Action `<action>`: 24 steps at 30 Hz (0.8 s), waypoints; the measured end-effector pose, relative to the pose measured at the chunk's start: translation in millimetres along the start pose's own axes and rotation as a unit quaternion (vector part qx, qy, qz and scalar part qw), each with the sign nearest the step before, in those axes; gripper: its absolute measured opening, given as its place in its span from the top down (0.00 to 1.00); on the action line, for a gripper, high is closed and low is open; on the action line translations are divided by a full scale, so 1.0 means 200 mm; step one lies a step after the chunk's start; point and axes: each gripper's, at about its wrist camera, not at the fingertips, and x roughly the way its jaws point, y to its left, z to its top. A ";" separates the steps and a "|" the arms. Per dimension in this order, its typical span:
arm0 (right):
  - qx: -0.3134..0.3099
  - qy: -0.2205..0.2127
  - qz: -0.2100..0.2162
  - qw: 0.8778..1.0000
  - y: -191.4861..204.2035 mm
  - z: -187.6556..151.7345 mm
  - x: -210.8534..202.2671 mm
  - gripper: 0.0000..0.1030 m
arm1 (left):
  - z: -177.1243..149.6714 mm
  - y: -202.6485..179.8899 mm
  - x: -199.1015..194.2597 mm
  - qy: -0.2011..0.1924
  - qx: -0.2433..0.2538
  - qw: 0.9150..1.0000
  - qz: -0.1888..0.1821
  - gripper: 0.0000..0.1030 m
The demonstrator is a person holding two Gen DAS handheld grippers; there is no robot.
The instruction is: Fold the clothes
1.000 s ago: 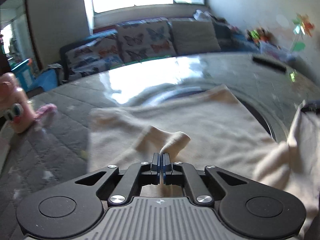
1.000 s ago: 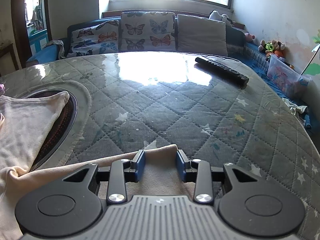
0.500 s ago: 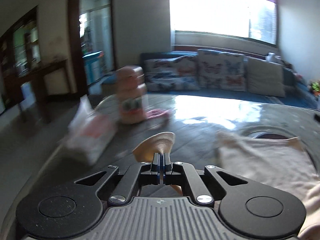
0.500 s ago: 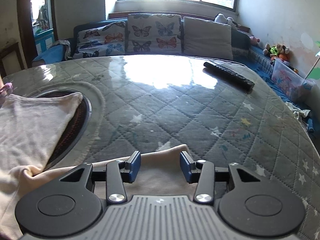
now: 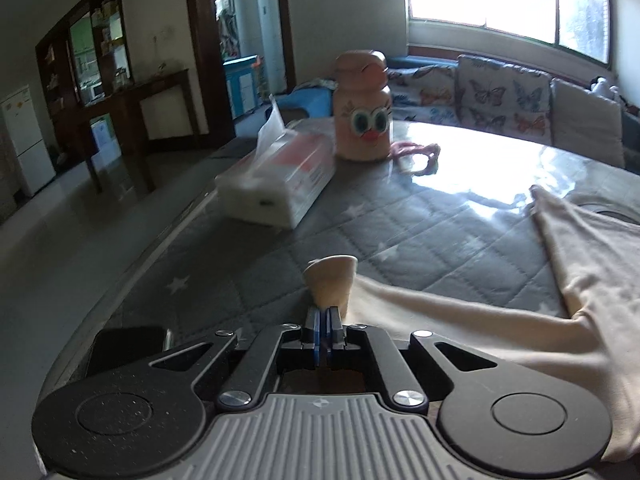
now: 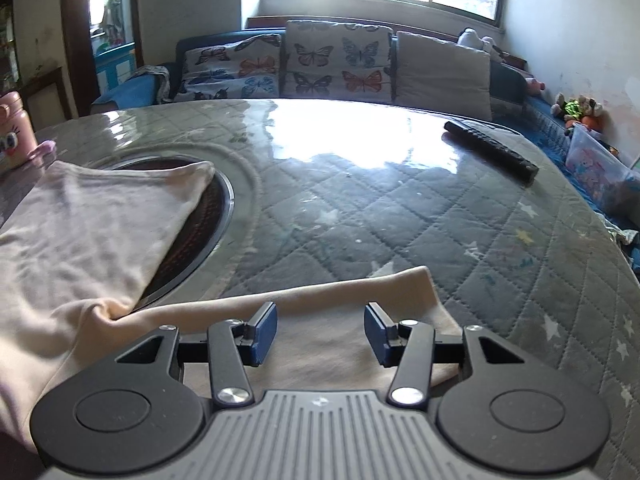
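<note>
Left wrist: tissue pack point(image 5: 280, 176) beyond claw point(image 5: 327, 320).

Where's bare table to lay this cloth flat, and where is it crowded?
Free: the quilted stretch between the cloth and the remote, right of the round inset. Also free is the patch between the left tool and the tissue pack. Crowded: the far left, where the pack and pink bottle stand.
</note>
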 end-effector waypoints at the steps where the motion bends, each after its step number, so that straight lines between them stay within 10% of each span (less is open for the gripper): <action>1: -0.003 -0.001 0.003 1.000 0.01 0.00 -0.01 0.52 | 0.00 -0.01 0.00 0.002 0.001 1.000 0.005 0.93; 10: -0.047 -0.012 0.058 0.997 0.16 0.01 -0.12 0.52 | -0.01 -0.18 -0.14 -0.018 0.054 0.996 -0.065 0.93; 24: -0.209 -0.007 0.218 0.953 0.59 -0.13 -0.46 0.53 | -0.26 -0.60 -0.44 0.010 0.174 0.953 -0.247 0.83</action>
